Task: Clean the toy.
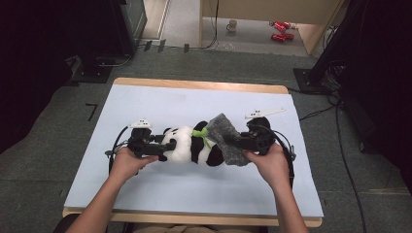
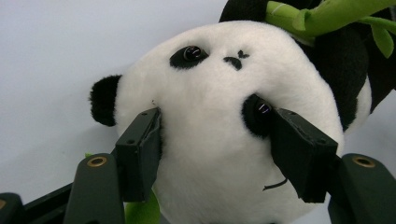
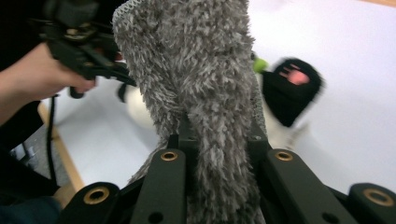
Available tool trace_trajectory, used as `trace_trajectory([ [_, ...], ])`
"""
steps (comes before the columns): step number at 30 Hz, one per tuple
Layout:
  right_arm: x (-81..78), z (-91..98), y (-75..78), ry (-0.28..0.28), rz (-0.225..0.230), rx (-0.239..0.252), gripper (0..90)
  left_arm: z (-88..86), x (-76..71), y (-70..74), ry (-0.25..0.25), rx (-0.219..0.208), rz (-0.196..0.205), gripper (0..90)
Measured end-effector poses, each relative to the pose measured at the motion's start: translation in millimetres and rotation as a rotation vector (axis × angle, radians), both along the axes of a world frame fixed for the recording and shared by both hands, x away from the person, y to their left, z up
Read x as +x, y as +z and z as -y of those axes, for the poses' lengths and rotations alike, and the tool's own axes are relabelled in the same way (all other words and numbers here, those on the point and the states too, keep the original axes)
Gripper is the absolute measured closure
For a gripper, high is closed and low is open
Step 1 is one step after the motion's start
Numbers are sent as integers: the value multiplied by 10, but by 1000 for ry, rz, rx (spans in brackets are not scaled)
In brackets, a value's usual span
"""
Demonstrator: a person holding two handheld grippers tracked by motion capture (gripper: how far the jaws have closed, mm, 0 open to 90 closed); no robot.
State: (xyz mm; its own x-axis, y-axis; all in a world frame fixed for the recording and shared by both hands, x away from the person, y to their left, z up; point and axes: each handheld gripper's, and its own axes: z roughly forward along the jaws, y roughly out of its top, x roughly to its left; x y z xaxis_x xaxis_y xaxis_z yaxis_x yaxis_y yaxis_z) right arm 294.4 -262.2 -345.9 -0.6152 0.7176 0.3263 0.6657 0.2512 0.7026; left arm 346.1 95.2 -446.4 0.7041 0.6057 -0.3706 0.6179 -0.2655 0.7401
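Two claws, two grips, and each could fail in its own way. My right gripper [image 1: 232,141] has its jaws pressed together on a fold of the grey fuzzy cloth [image 1: 228,138]; in the right gripper view the cloth [image 3: 201,84] stands up out of the jaws in a thick bunch. I judge that hold shallow, since only a pinch of loose pile sits between the pads, and a tug could let it slide free and drop on the table.

My left gripper [image 1: 158,147] clamps the toy panda [image 1: 189,144] by the head, one jaw on each cheek of the panda's head [image 2: 219,107] in the left gripper view. The plush is soft and round, so it could squirt out if I squeeze harder or pull sideways.

The panda lies on its back near the middle of the pale blue mat [image 1: 145,107], the cloth over its lower body. If the cloth snags the green bamboo sprig [image 1: 201,133], dragging it may roll the toy out of my hold.
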Motion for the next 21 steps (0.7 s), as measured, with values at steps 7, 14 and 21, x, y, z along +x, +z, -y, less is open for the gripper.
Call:
trace_trajectory([
  [7, -27, -253, -75, 70, -20, -27, 761, -1, 0, -1, -1, 1, -1, 358],
  [14, 89, -201, -364, 58, -68, -6, 759, 18, -19, -2, -19, 14, 12, 358],
  [21, 116, -79, -402, 37, -76, 18, 758, 18, -18, -3, -20, 12, 12, 358],
])
